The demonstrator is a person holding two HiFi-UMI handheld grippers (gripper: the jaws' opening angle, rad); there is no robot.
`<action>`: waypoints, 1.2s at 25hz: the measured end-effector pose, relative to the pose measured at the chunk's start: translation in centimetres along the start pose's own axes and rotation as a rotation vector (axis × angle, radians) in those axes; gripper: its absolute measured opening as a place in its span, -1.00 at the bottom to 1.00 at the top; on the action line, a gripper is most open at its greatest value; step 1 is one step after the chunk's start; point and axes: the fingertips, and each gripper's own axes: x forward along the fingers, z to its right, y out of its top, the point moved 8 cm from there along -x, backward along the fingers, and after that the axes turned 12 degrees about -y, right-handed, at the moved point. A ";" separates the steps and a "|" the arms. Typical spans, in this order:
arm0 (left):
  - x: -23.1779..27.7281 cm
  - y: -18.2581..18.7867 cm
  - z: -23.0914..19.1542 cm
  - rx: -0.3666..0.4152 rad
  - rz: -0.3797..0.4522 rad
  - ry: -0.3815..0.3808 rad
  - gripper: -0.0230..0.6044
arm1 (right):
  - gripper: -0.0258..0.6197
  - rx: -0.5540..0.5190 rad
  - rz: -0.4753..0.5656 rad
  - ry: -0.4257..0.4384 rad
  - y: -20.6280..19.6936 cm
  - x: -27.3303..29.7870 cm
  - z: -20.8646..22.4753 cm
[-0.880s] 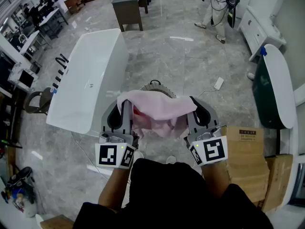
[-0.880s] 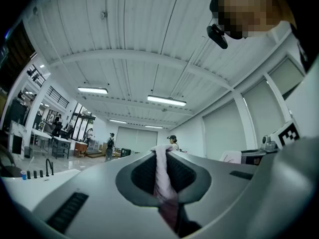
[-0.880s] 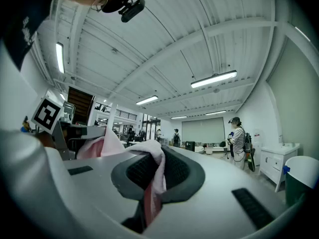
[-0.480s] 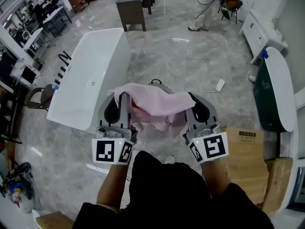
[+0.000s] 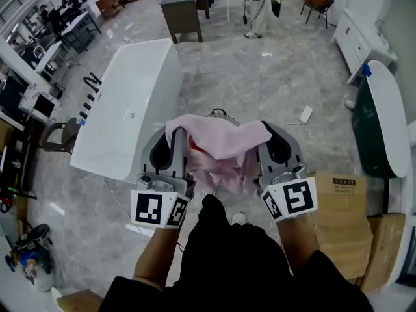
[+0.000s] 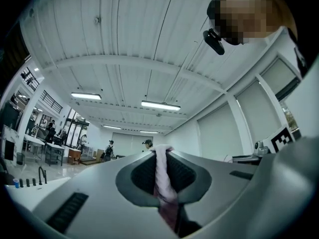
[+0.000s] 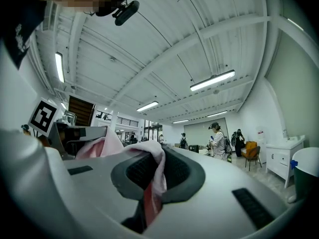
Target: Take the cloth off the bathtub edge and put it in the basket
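- A dark curved rim [image 5: 215,113] peeks out just beyond the cloth. Everything else under it is covered, so I cannot tell whether this is the basket.
- The tips of both claws are wrapped in fabric in the head view. The person's dark-clothed torso fills the bottom of that view and hides the floor beneath.
- Both claw views look upward at ceiling and lights, so neither shows the floor below the cloth.
- A long white bathtub [image 5: 130,103] stands to the left, apart from the cloth, with nothing draped on its near edge.
- A 2nd tub [image 5: 380,119], dark green outside with a white rim, is cut off by the right edge. Cardboard boxes [image 5: 344,210] sit near it.
- A white power strip [image 5: 303,114] lies on the grey marble floor [image 5: 260,77]. Farther off stand a dark cabinet [image 5: 182,8] and a person [image 5: 257,5] whose upper body is out of frame.
- The left claw [image 5: 172,142] is clamped on 1 end of the cloth. Its own view shows a thin pink fold [image 6: 162,176] pinched between nearly closed jaws [image 6: 160,151].
- The right claw [image 5: 268,140] is likewise closed on the other end [image 7: 157,151], with pink fabric and a red strip squeezed between the pads.
- The cloth [image 5: 221,145] is pale pink and soft. It is held up in the air between the 2 claws, right of the bathtub. It is stretched across the top and sags in crumpled folds toward the person, with a red patch showing near the left claw.
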 end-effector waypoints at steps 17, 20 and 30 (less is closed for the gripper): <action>7.8 1.4 -5.9 -0.068 0.087 -0.118 -0.81 | -0.80 0.046 0.030 -0.040 1.6 9.1 0.2; 9.5 0.5 -8.2 -0.076 0.083 -0.134 -0.81 | -0.80 0.052 0.020 -0.046 0.9 11.5 -0.1; 15.3 -1.4 -17.6 -0.109 0.092 -0.172 -0.81 | -0.80 0.019 0.026 -0.080 1.3 21.8 -2.4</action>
